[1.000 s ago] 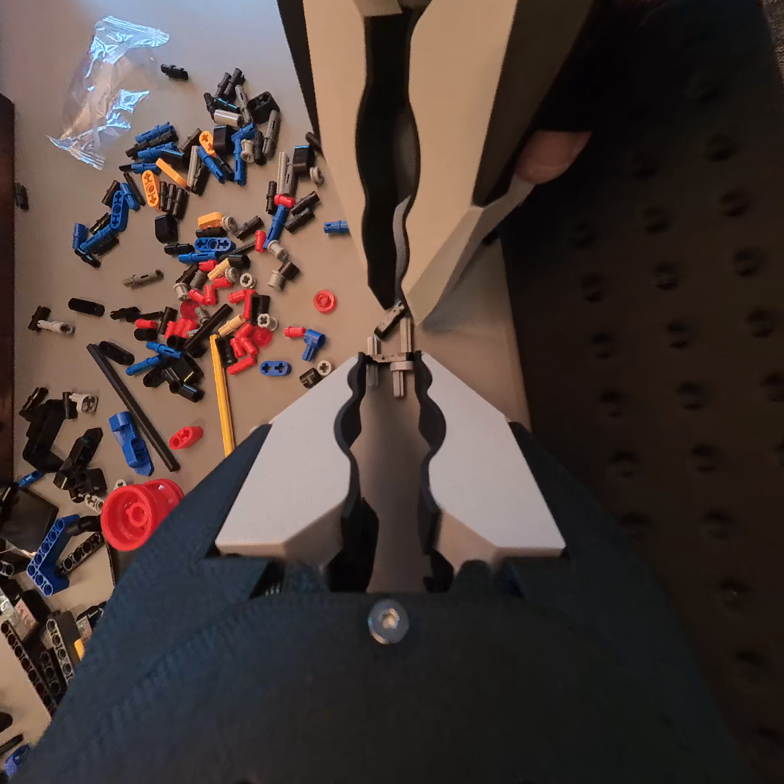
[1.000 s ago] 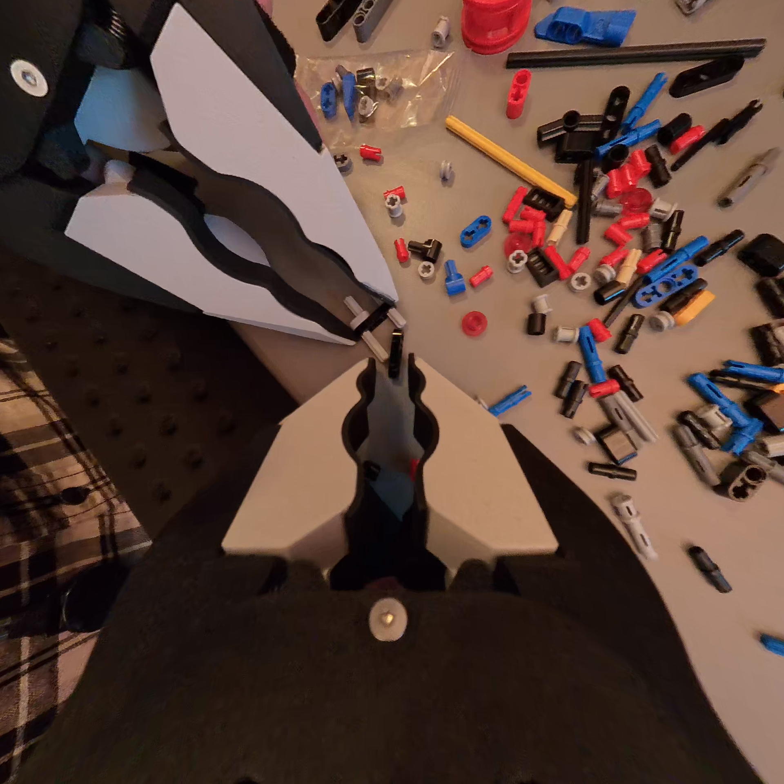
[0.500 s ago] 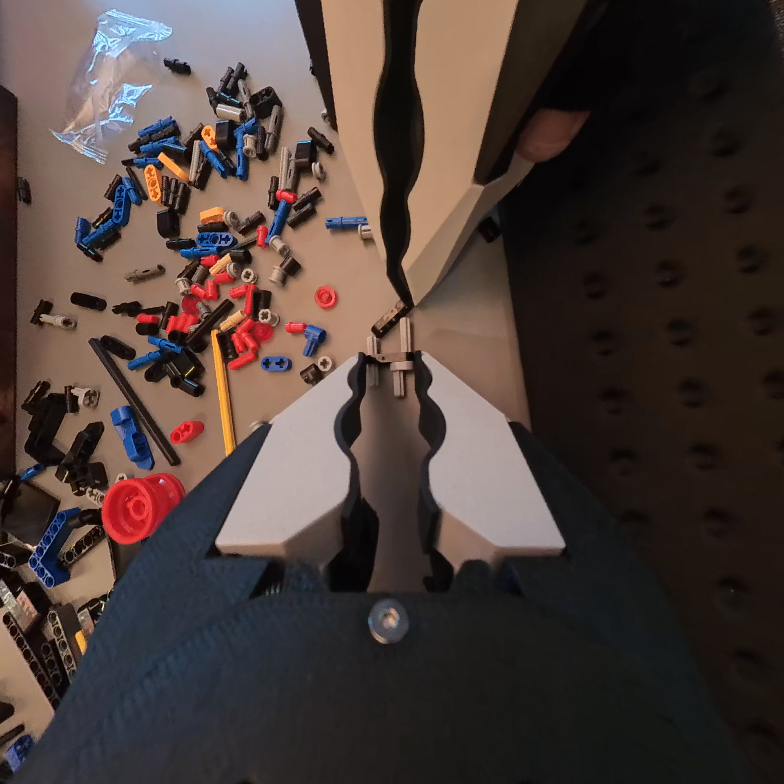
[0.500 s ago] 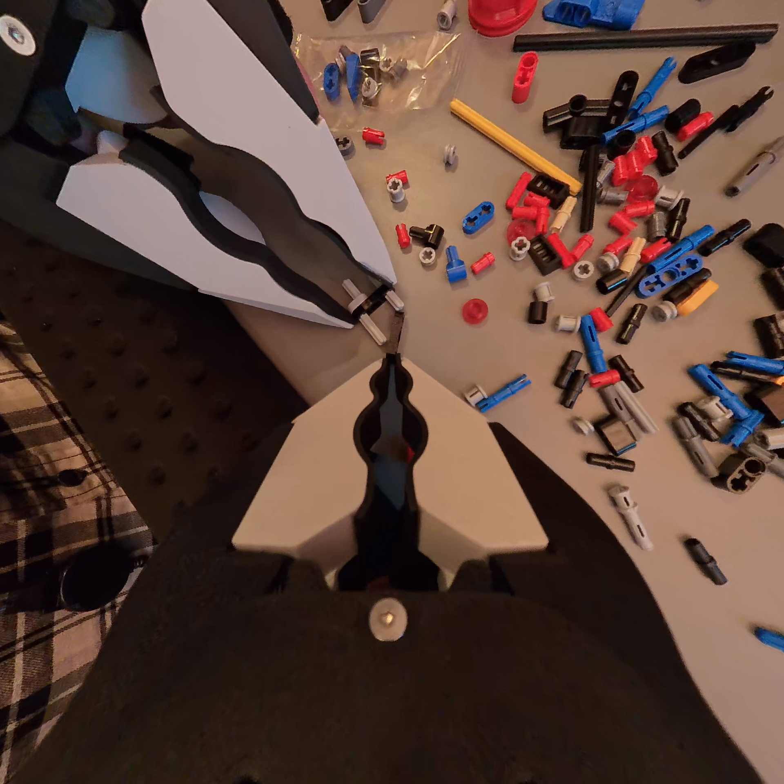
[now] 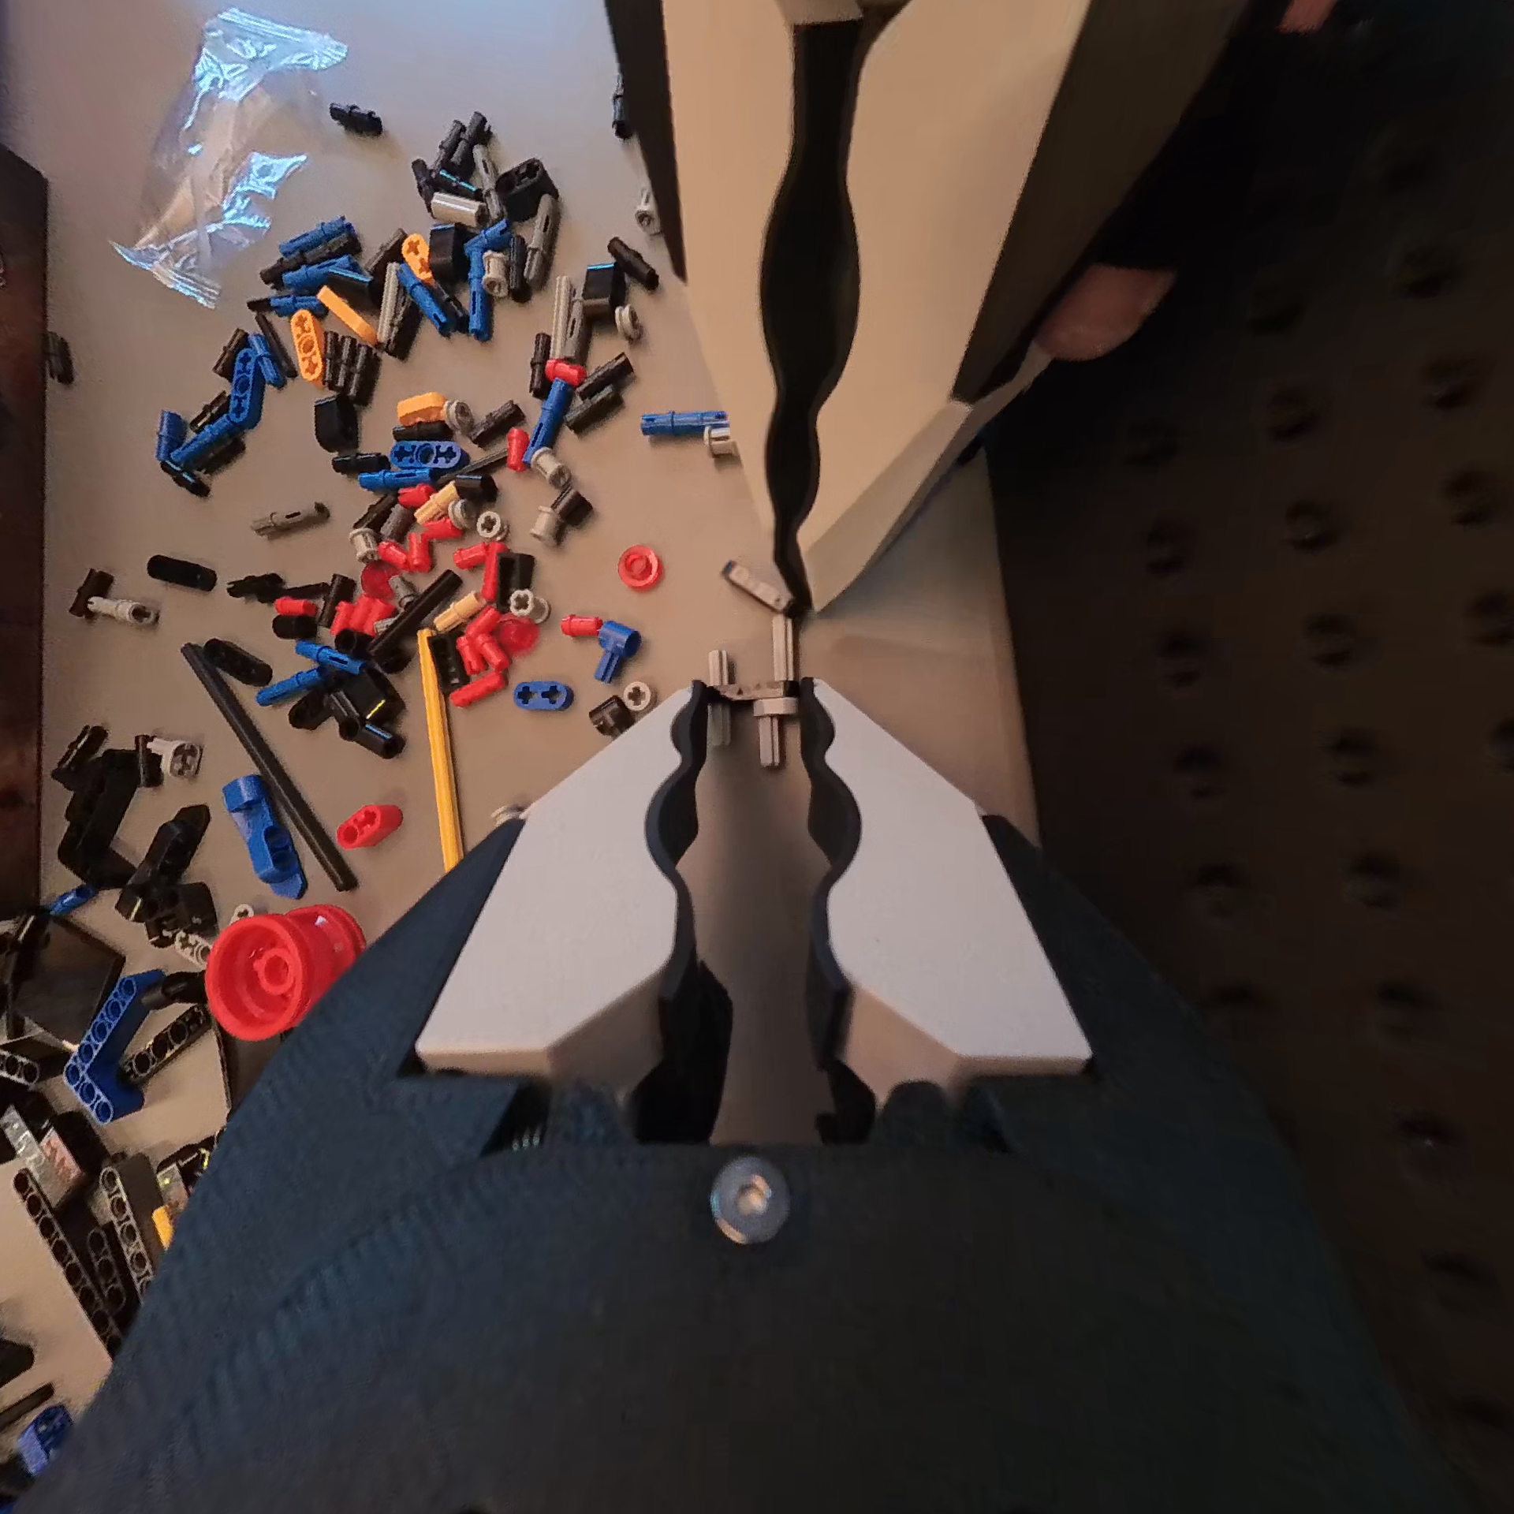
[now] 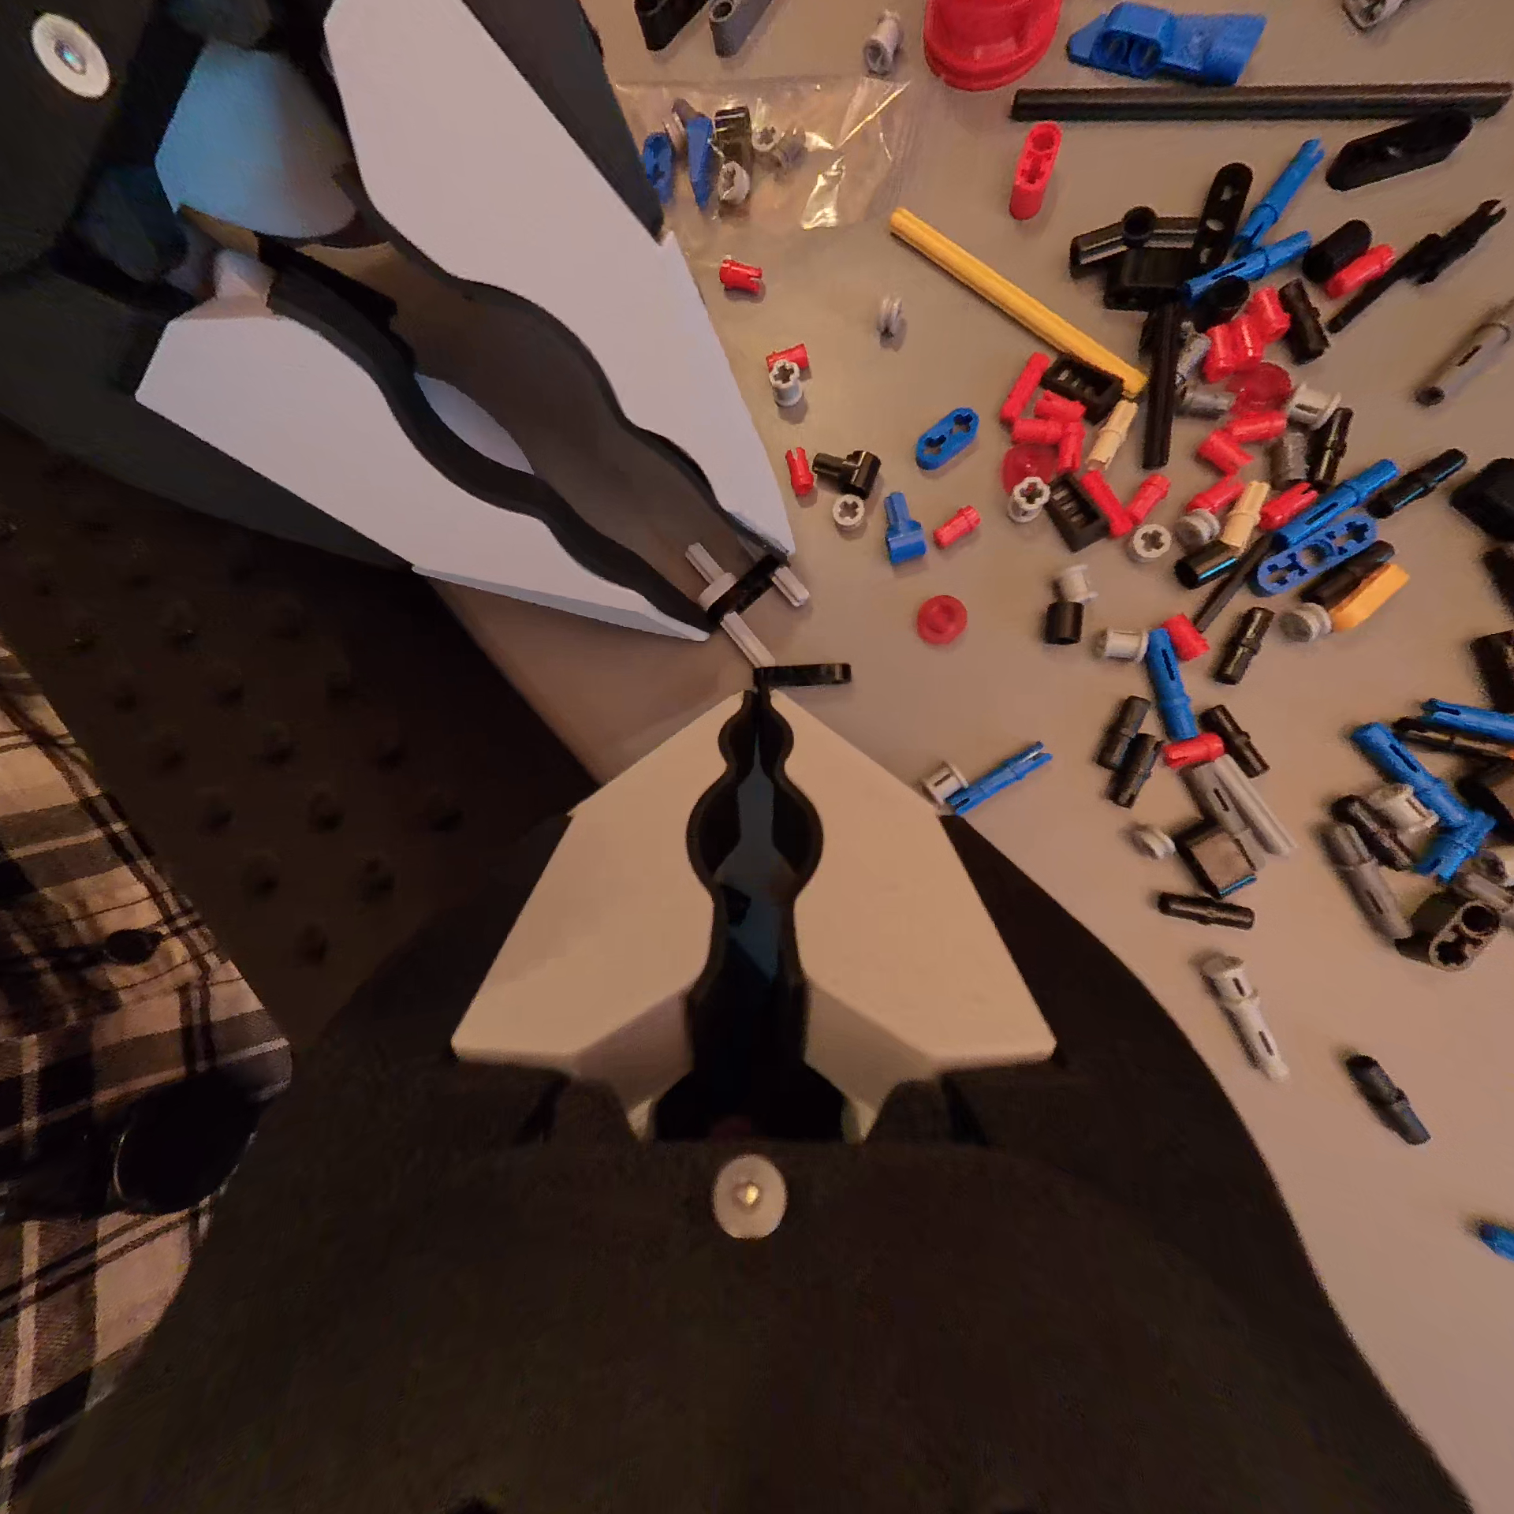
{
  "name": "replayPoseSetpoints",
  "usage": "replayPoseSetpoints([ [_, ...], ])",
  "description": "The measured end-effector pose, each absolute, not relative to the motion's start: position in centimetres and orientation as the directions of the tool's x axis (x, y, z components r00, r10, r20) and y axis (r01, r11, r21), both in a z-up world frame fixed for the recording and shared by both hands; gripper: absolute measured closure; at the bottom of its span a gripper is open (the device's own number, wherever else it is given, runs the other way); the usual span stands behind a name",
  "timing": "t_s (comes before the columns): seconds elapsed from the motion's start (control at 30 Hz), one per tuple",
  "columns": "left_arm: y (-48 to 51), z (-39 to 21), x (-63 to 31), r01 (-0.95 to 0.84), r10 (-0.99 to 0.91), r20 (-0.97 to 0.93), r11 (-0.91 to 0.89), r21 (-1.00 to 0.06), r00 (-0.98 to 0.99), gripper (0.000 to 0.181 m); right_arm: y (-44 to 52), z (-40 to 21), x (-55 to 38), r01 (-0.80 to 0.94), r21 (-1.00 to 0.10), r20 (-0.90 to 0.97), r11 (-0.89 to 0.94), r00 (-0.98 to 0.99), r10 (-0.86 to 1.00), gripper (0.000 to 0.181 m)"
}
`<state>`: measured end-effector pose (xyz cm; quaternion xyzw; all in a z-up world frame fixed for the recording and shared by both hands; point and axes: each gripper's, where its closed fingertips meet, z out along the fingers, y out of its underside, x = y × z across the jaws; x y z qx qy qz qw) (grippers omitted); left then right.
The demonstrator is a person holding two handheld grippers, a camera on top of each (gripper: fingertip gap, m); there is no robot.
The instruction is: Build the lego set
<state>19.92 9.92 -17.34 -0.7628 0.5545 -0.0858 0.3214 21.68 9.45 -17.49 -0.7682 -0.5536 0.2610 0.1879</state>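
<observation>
In the left wrist view, the left gripper (image 5: 750, 696) has its fingers clamped on a small black link with two grey axle pins (image 5: 754, 696) over the grey bench (image 5: 901, 655); a crumpled clear plastic bag (image 5: 221, 156) lies at 11 o'clock. In the right wrist view, the right gripper (image 6: 758, 696) has its fingers together on the end of a thin black liftarm (image 6: 803, 674), and a plaid sleeve (image 6: 98, 942) shows at 8 o'clock. A second ago those fingers were apart, the liftarm upright between them; now it lies crosswise just beside the pins.

Home-like hobby spot: table (image 5: 901, 655) strewn with loose lego pieces (image 5: 426, 459).

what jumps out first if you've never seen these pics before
Two grippers meet tip to tip at the table edge: the left gripper pinches a small black link with grey axles, and the right gripper holds a thin black piece close beside it. Behind them, a scatter of loose lego parts covers the table.
</observation>
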Motion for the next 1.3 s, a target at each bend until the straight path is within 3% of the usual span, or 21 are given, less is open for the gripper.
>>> replayPoseSetpoints([
  [0.6,9.92,-17.32,19.93,-0.787,-0.906,-0.222,-0.168,-0.593,0.361,0.160,9.99,-17.50,21.58,0.759,-0.593,-0.159,-0.269,0.217,0.963,0.181],
  [1.3,9.82,-17.33,19.87,-0.761,-0.912,-0.209,-0.150,-0.632,0.353,0.161,9.93,-17.49,21.29,0.772,-0.634,-0.098,-0.035,-0.036,0.995,0.181],
])
